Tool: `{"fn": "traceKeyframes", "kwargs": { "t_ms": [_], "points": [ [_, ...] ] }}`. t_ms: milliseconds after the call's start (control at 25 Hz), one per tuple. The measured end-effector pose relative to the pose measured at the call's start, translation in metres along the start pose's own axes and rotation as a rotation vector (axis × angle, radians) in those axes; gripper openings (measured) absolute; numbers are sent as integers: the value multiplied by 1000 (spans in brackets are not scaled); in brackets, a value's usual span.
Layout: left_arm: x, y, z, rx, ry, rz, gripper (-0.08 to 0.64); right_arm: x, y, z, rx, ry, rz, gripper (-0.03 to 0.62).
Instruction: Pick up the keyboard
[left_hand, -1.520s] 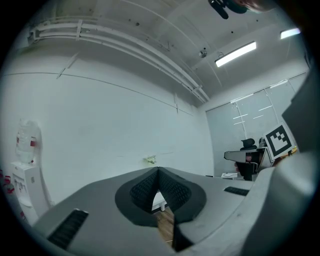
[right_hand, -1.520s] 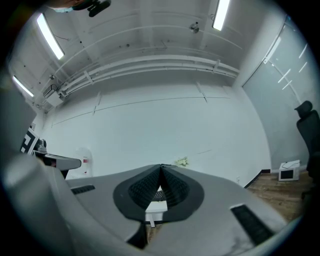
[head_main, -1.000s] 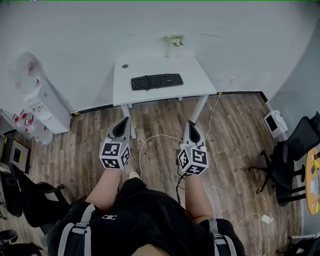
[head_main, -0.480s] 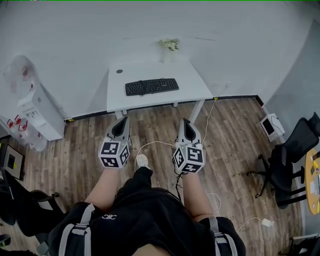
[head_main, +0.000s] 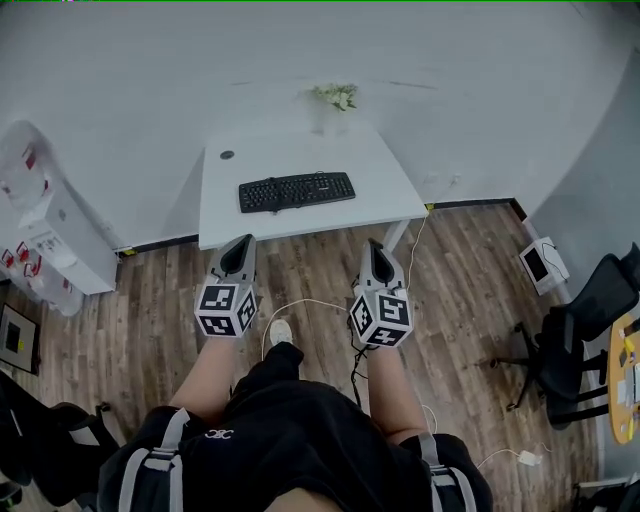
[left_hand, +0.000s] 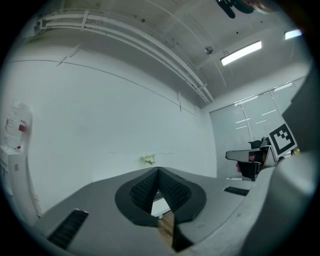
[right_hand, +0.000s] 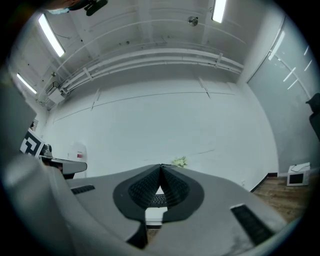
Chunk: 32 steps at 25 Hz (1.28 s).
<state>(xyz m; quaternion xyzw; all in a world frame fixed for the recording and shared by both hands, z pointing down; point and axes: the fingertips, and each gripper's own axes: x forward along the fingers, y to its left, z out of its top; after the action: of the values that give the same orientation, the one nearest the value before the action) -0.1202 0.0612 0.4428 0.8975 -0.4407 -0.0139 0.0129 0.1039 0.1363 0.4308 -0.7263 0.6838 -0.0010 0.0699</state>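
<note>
A black keyboard (head_main: 296, 190) lies across the middle of a white desk (head_main: 375, 170) that stands against the wall. Both grippers are held out level in front of the person, short of the desk's near edge. My left gripper (head_main: 240, 243) is shut with nothing in it, its tips meeting (left_hand: 158, 171). My right gripper (head_main: 375, 246) is likewise shut and empty (right_hand: 161, 167); a sliver of the keyboard (right_hand: 156, 200) shows through the gap below its pads. Neither gripper touches the keyboard.
A small vase of pale flowers (head_main: 336, 97) stands at the desk's back edge, and a dark round spot (head_main: 227, 155) marks its back left corner. White cabinets (head_main: 50, 240) stand left; office chairs (head_main: 585, 330) right. Cables (head_main: 300, 305) trail over the wood floor.
The person has stepped toward the desk: desk and keyboard have grown and slid down-left in the head view, and both grippers now sit close to its near edge. Jaws stayed shut.
</note>
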Motion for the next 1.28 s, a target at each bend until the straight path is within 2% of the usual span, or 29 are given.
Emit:
{"fn": "traceKeyframes", "kwargs": {
  "t_ms": [280,480,720,1080,1280],
  "points": [
    [93,31,-11,23,57,-10,-1,97,-36,-25,34,41,-30,3],
    [158,65,-35,-17,123,-9,0,170,-50,-52,50,110,-32,3],
    [240,116,-44,-36,177,-2,0,269,-62,-71,85,171,-30,3],
    [344,188,-58,-93,213,-2,0,400,-63,-90,47,251,-9,3],
    [379,209,-49,-105,213,-20,0,435,-65,-88,29,266,-22,3]
  ]
}}
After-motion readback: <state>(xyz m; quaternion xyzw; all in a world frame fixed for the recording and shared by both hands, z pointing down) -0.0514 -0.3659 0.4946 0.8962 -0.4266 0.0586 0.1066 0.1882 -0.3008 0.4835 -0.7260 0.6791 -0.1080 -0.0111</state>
